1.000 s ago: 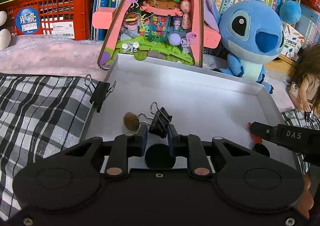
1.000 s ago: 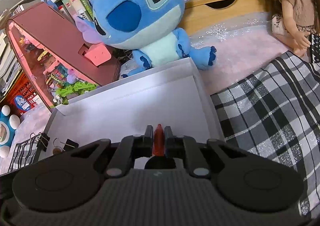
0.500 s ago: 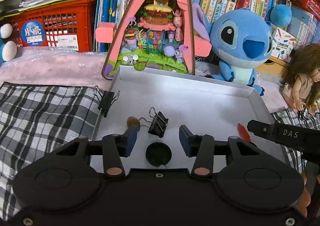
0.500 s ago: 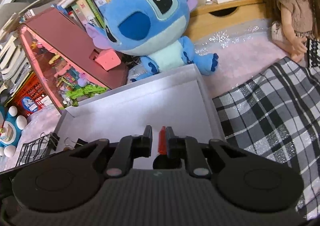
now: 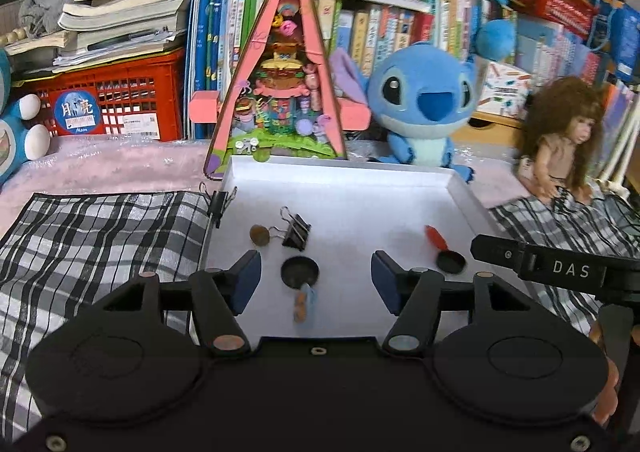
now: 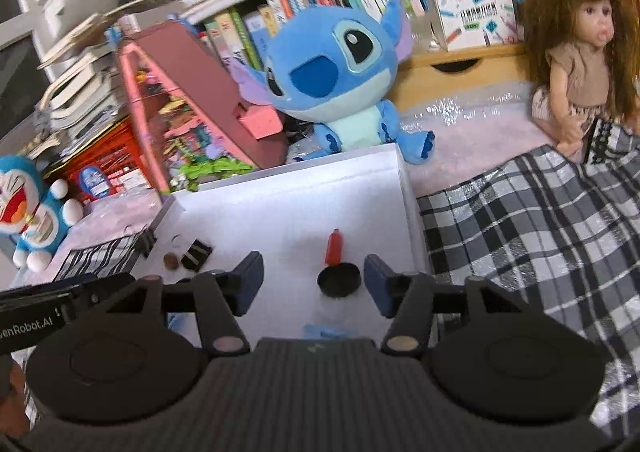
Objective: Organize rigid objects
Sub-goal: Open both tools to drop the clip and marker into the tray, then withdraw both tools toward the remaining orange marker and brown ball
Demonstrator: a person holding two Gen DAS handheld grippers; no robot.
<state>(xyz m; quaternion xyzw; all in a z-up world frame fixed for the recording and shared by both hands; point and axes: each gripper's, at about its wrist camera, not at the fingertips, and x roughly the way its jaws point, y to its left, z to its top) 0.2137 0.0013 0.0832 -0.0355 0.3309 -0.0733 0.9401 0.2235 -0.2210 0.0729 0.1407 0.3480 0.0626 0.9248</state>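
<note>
1. The left tool (image 5: 316,278) stood wide apart, holding nothing, low in the left wrist frame over the shallow white cardboard tray (image 5: 460,188).
2. The right tool (image 6: 314,278) was likewise wide and empty.
3. At frame centre, a black binder clip (image 5: 296,233) lay in the tray just beside a brown coin (image 5: 259,235).
4. A small black pan with a red handle (image 6: 338,272) lay in the tray, lower centre of the right wrist frame.

White tray (image 5: 460,188) lies on checked cloth (image 5: 100,236), perhaps bedding.
</note>
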